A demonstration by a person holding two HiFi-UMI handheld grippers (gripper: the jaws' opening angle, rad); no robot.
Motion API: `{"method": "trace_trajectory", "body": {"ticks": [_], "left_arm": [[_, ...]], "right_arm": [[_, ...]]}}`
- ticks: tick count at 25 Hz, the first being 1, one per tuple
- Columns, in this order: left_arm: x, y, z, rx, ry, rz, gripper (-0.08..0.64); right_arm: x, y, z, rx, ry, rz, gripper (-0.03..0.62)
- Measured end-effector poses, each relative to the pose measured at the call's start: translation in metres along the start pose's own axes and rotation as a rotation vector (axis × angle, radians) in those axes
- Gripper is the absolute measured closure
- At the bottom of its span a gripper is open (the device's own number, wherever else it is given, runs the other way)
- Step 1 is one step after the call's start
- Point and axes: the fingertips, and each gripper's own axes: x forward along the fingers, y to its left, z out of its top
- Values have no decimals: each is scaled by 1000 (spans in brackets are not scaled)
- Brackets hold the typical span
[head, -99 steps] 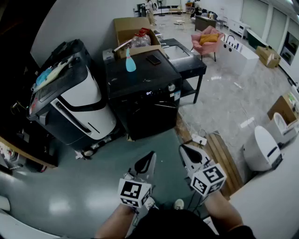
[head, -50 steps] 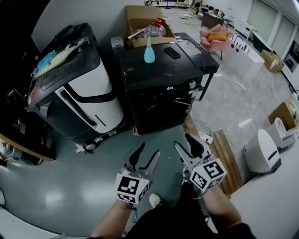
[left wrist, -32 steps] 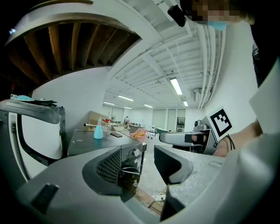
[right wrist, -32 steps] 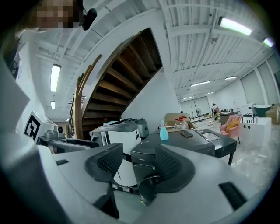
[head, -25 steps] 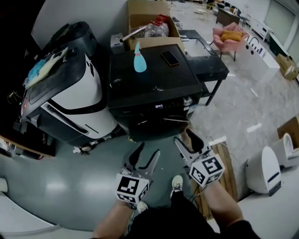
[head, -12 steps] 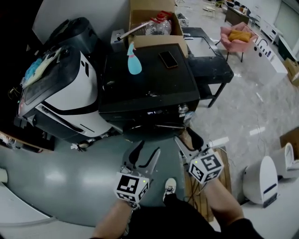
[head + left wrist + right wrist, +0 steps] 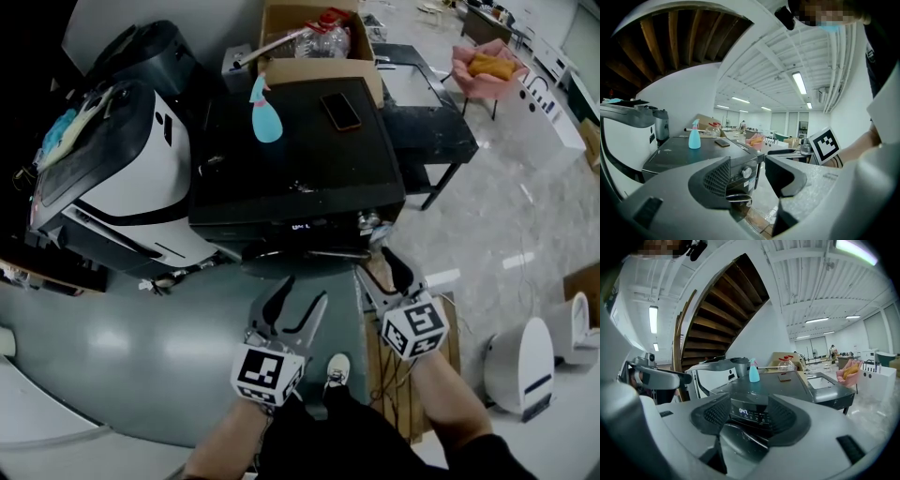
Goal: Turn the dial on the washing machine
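The dial point(image 7: 366, 221) on the washing machine point(image 7: 300, 159) was not yet touched. The left claw point(image 7: 305, 291) and right claw point(image 7: 373, 264) hung near it, both wide and empty, the right just opening further.

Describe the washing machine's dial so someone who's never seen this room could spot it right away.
Look for the black washing machine with a blue spray bottle standing on top. Along its front control strip, to the right of the lit display, sits the dial. It is the only round, silvery knob there.
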Motion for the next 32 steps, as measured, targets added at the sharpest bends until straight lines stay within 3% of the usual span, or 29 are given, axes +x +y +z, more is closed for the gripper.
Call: {"method": "trace_trajectory", "body": {"ticks": [12, 18, 24, 32], "left_arm": [[40, 21, -33, -11, -4, -84, 345], [68, 36, -61, -25, 18, -97, 344], [88, 44, -86, -49, 42, -100, 344], [106, 47, -110, -30, 68, -106, 343]], "right_arm": [[45, -37, -35, -82, 33, -112, 345], [75, -62, -72, -133, 48, -145, 339], [93, -82, -98, -188, 131, -202, 334], [113, -110, -121, -280, 161, -225, 330]]}}
